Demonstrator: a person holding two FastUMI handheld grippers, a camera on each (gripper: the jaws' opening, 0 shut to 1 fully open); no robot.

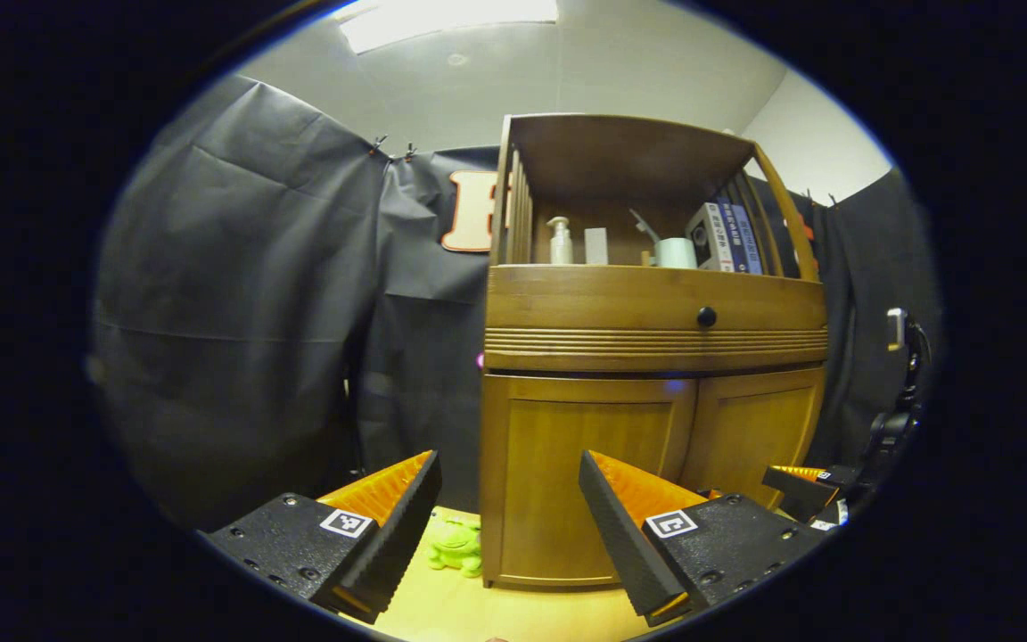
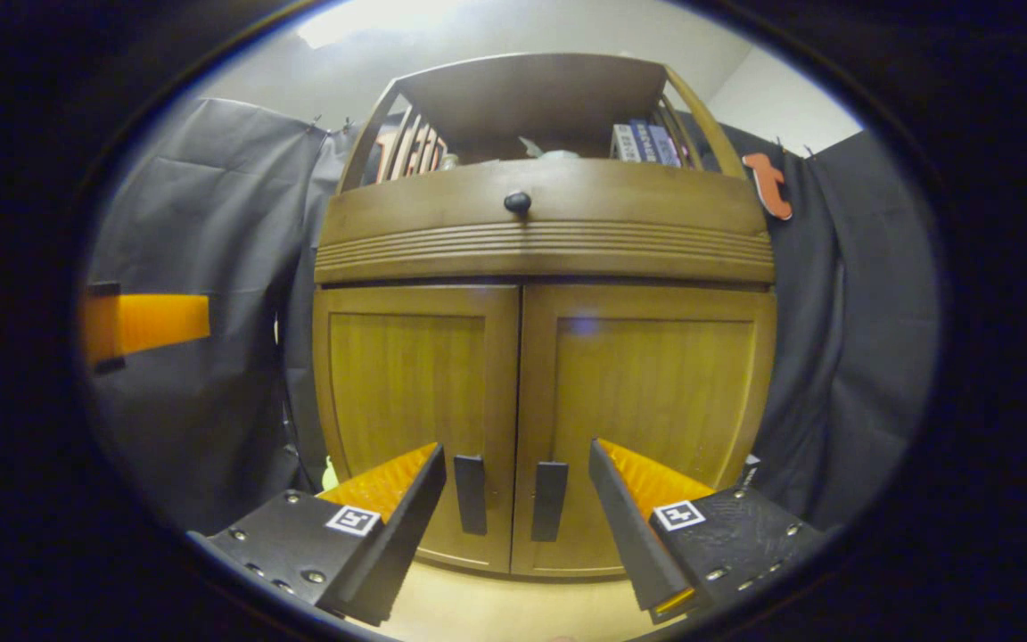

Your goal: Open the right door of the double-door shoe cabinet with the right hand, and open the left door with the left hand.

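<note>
The left gripper hides the brown wooden shoe cabinet's handles in its view — both doors shut — while the right gripper, spread wide like the left and empty, faces two dark handles.

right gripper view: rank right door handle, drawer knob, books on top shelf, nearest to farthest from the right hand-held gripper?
1. Right door handle: low on the cabinet, straight ahead of the right hand-held gripper, between its open fingers in the picture.
2. Drawer knob: higher up, centre of the drawer front.
3. Books: top shelf, right side, set back behind the drawer.
</note>
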